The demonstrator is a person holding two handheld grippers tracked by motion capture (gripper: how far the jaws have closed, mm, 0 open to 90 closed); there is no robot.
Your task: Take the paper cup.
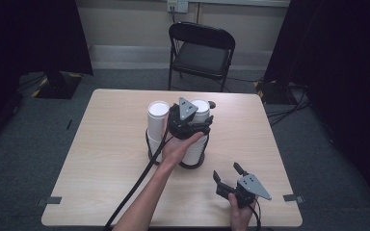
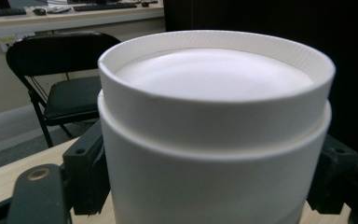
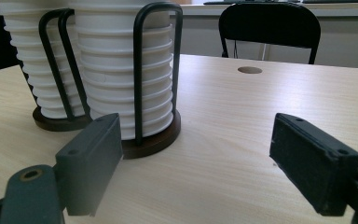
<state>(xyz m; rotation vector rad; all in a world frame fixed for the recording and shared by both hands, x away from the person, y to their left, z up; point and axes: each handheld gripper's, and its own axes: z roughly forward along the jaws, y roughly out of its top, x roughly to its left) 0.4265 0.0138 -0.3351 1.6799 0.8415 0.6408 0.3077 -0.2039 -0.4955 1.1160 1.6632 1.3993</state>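
Observation:
Two tall stacks of upside-down white paper cups stand mid-table, each in a black wire holder on a dark round base. The left stack (image 1: 157,120) stands free. My left gripper (image 1: 200,118), held from above by a hand, is shut on the top cup (image 2: 214,130) of the right stack (image 1: 197,144), its pads (image 2: 91,172) pressed to both sides of that cup. Toward the front right of the table my right gripper (image 1: 227,172) stands open over bare wood, nothing between its jaws. From there the right stack (image 3: 121,70) and left stack (image 3: 32,60) rise ahead to the left.
The light wooden table (image 1: 115,144) has a small cable hole (image 3: 250,70) behind the stacks. A black folding chair (image 1: 200,50) stands beyond the far edge. Dark curtains hang on both sides. The left gripper's cable (image 1: 135,187) trails toward the front edge.

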